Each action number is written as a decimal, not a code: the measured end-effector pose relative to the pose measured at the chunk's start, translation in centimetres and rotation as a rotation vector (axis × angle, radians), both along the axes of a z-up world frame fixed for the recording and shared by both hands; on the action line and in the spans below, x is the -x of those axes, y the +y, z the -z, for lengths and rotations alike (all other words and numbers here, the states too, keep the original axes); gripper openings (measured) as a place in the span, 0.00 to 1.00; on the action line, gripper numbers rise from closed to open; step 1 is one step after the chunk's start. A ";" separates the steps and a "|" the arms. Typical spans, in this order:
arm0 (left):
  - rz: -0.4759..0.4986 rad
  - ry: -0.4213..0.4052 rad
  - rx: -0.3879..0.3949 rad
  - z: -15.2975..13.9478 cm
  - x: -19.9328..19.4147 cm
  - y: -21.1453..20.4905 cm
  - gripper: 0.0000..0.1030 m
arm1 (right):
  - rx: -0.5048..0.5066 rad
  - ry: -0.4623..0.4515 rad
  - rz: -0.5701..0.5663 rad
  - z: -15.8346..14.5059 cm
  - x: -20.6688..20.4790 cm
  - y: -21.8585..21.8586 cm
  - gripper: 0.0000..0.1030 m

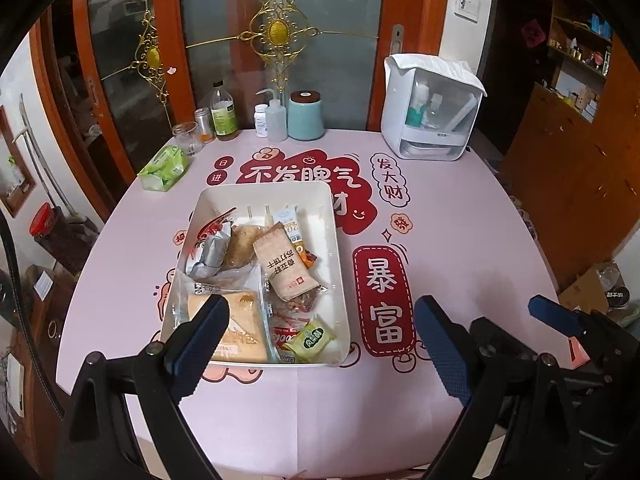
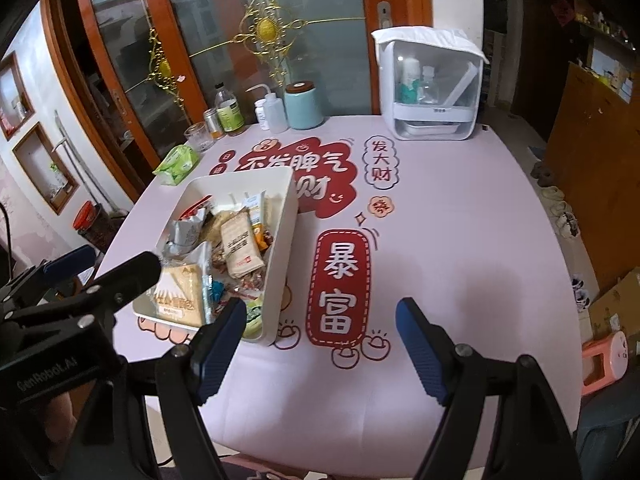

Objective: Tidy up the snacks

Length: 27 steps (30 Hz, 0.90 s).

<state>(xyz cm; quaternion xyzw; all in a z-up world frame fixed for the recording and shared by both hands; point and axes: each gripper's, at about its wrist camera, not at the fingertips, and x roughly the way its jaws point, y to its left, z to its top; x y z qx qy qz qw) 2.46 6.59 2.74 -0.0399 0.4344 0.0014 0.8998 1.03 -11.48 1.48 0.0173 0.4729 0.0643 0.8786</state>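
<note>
Now, from your left wrist view, your left gripper [image 1: 322, 344] tilts steeply down toward the bench [image 1: 460, 216], its jaws spread wide with nothing between the pads. The left finger [image 1: 200, 344] overlaps the near left corner of the white tray [image 1: 276, 190]; whether it touches, you cannot tell. The tray sits at the middle of the pink cover, its long axis running near to far. Inside it, a sliced bread pack [image 1: 240, 328] lies at the near left, a beige biscuit pack [image 1: 284, 268] lies lengthwise in the middle, a silver wrapper [image 1: 212, 252] sits farther left, and a small green packet [image 1: 310, 340] is in the near right corner. Your right gripper [image 1: 560, 320] shows at the near right edge.

From your right wrist view, your right gripper [image 2: 322, 344] also tilts steeply down, jaws wide apart and holding nothing, over bare cover just right of the tray [image 2: 280, 240]. Its left finger [image 2: 220, 344] overlaps the tray's near right corner. Your left gripper [image 2: 100, 268] shows at the left, in front of the bread pack [image 2: 180, 292].
</note>
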 end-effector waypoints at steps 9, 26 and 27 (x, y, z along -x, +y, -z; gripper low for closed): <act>-0.004 0.020 0.011 0.3 -0.5 0.2 0.90 | 0.028 -0.009 0.034 -0.1 0.0 -0.5 0.76; 0.019 0.057 -0.002 1.0 -1.5 -0.2 0.90 | 0.033 -0.053 0.097 -1.2 -0.6 -1.8 0.76; 0.019 0.058 -0.002 1.0 -1.6 -0.2 0.90 | 0.034 -0.057 0.098 -1.3 -0.7 -1.8 0.76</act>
